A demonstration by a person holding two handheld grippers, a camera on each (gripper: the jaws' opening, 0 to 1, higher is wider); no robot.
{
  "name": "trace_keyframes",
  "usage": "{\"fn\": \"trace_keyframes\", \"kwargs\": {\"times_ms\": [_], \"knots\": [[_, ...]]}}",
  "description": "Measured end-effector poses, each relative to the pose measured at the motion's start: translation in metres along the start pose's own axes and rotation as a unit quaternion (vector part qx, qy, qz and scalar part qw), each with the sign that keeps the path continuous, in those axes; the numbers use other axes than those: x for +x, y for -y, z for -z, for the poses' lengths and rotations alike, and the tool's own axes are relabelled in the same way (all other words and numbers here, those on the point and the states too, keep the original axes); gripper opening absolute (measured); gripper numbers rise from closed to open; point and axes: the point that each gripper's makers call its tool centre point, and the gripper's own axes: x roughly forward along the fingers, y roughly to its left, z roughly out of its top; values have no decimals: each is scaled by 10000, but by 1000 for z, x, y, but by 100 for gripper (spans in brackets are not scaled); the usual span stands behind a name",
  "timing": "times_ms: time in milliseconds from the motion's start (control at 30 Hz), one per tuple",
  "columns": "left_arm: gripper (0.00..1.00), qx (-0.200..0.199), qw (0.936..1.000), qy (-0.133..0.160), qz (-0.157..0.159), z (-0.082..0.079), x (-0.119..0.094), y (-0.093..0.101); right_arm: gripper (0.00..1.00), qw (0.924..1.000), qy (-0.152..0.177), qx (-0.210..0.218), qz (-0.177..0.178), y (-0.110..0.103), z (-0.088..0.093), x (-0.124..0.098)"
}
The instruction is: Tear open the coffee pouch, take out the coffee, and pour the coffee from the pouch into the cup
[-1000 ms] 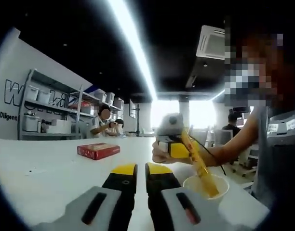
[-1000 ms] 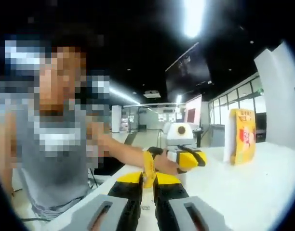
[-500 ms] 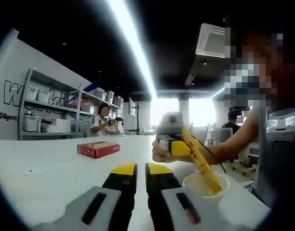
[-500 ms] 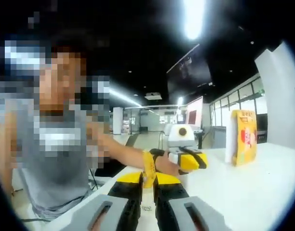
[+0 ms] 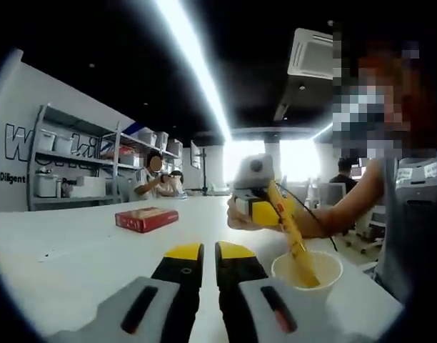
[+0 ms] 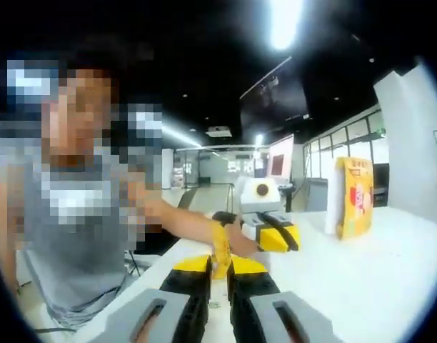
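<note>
The right gripper (image 5: 265, 207) has lifted a little, so the yellow coffee stick (image 5: 293, 239) is tipping steeper. Its low end is sitting inside the white cup (image 5: 305, 271) at 4 o'clock on the white table (image 5: 76, 250). The right gripper's jaws are pinching the stick tight. The left gripper (image 5: 201, 251) is holding nothing, jaws nearly together. A red box (image 5: 146, 219) is lying at 10 o'clock.

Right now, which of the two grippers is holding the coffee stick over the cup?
The right gripper: its fingers pinch the yellow coffee stick, tilted into the white cup. The left gripper holds nothing.
</note>
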Motion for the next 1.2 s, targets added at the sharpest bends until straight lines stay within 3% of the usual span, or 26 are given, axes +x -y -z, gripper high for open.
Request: {"fn": "trace_keyframes", "kwargs": {"times_ms": [233, 533, 1200], "knots": [[10, -1, 10000, -14, 5, 2, 1, 1, 10, 9989, -407, -10, 222, -5, -4, 5], [10, -39, 10000, 6, -14, 1, 0, -1, 10, 9956, -731, -393, 425, -9, -7, 6], [9, 0, 10000, -37, 36, 3, 1, 3, 10, 9929, -992, -418, 501, -12, -2, 7]]}}
